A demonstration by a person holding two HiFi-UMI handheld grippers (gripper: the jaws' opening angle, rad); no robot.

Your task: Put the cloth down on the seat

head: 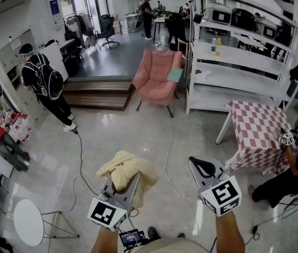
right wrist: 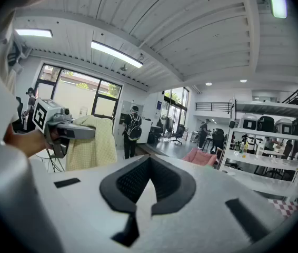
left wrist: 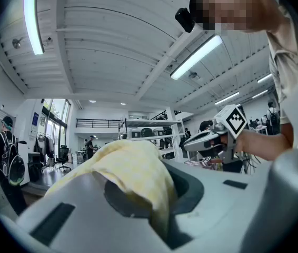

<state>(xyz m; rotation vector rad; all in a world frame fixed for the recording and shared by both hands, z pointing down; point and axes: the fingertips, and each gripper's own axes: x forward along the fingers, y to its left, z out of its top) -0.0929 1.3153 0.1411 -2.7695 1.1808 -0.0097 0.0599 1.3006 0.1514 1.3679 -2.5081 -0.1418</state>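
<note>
cloth [head: 125, 174], pale yellow and bunched, sat pinched in the left gripper [head: 121, 182], whose jaws were clamped tight on a fold of it. it was held up above the pale floor [head: 138, 125], well short of the seat. seen from the right gripper view, it hung from those jaws in a loose drape, so its long axis ran roughly upright with the free end pointing at the floor. in the head view it spilled over both sides of the jaws. the right gripper [head: 201, 166] was beside it, apart from the cloth, its pads brought together at the tips with nothing between them.

the seat was a pink armchair [head: 157, 78], well ahead across the floor, its front turned towards the grippers. a small teal item [head: 175, 74] lay at one armrest; what it was could not be told.

by count there was one cloth, one armchair and two grippers. just beside the armchair stood one white shelving unit [head: 238, 62], and nearer, to the right, one table under a red-and-white checked cover [head: 257, 130]. one person with a black backpack [head: 43, 86] stood at the left wall.
</note>
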